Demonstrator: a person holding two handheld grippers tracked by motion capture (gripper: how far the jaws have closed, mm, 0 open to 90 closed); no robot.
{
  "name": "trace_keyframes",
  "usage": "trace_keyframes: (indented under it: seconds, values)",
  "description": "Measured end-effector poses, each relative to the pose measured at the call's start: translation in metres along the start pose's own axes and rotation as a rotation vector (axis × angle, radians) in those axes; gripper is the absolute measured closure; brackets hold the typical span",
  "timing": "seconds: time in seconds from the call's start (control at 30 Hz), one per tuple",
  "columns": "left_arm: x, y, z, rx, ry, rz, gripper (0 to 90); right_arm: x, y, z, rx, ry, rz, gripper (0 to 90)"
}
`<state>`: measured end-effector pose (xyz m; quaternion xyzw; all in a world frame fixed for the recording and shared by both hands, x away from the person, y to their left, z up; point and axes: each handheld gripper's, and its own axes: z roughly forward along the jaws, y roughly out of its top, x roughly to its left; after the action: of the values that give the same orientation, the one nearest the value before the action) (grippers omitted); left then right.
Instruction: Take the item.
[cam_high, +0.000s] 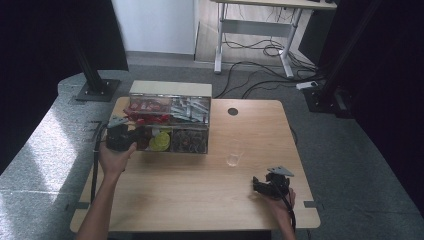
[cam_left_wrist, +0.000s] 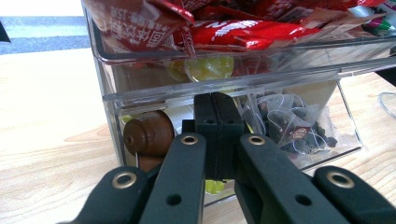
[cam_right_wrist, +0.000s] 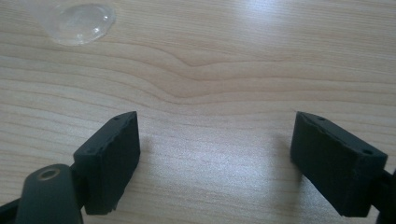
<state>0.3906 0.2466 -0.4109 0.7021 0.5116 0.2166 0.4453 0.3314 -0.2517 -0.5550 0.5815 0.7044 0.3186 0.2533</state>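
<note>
While the left gripper (cam_left_wrist: 218, 135), jaws pinched together, is poking into the clear organizer box's (cam_high: 169, 125) lower drawer beside a brown capsule (cam_left_wrist: 148, 136), the right gripper (cam_right_wrist: 217, 163) is idling wide on the table (cam_high: 200, 190); red sachets (cam_left_wrist: 243, 28) showing Chinese print, "15g".

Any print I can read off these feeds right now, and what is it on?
"15g": upside down on a red sachet in the upper tray of the clear organizer box, left gripper view.
Chinese characters, white on red, on the same sachet: upside down, not surely readable.
White print on the other red sachets: blurred.
Small red tag on a tea bag: too small.
High view: nothing legible.
</note>
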Motion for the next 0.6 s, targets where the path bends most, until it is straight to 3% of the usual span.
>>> trace_keyframes:
  seconds: [0.33,0.6]
  values:
    - [0.000,0.000,0.000,0.000,-0.007,0.004,90.0,-0.007,-0.002,-0.004,-0.024,0.013,0.017,26.5]
    - [0.000,0.001,0.002,0.011,-0.003,0.021,90.0,0.002,0.011,-0.026,-0.113,0.075,0.036,29.6]
